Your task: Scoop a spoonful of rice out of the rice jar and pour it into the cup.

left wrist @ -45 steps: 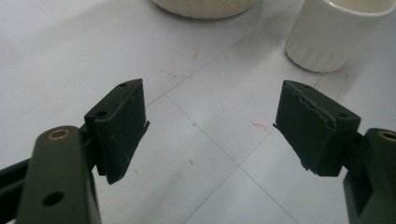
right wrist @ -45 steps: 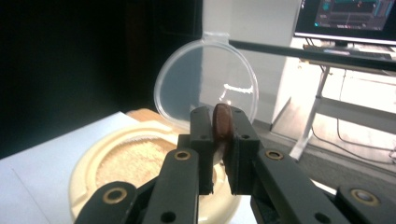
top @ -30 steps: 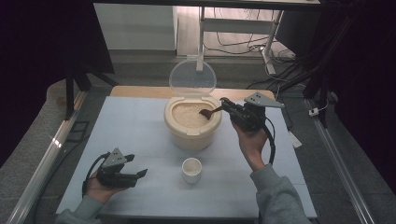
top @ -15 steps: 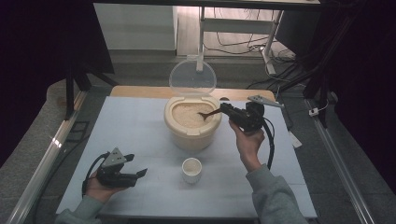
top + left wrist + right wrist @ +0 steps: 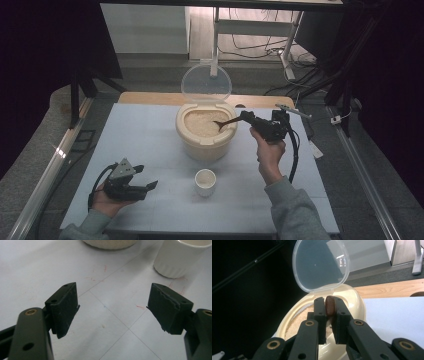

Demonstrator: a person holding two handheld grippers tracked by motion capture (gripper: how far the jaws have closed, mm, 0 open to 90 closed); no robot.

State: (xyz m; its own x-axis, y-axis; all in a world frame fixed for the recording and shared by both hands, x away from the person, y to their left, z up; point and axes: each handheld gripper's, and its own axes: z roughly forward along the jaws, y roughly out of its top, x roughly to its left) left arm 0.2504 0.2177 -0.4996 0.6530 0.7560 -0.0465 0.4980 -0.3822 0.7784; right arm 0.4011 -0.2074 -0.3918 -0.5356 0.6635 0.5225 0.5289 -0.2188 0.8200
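With your right claw [image 5: 243,118] clamped on the spoon [image 5: 227,122] dipped into the rice tub [image 5: 206,131], and your left claw [image 5: 141,178] resting apart on the tabletop [image 5: 140,135], a tilted lift could spill rice short of the cup [image 5: 205,181].

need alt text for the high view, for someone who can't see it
At a pale blue table, the right gripper holds a dark spoon with its bowl dipped into a cream rice container, whose clear lid stands open behind. A small white cup sits in front of the container. The left gripper rests open near the table's front left.
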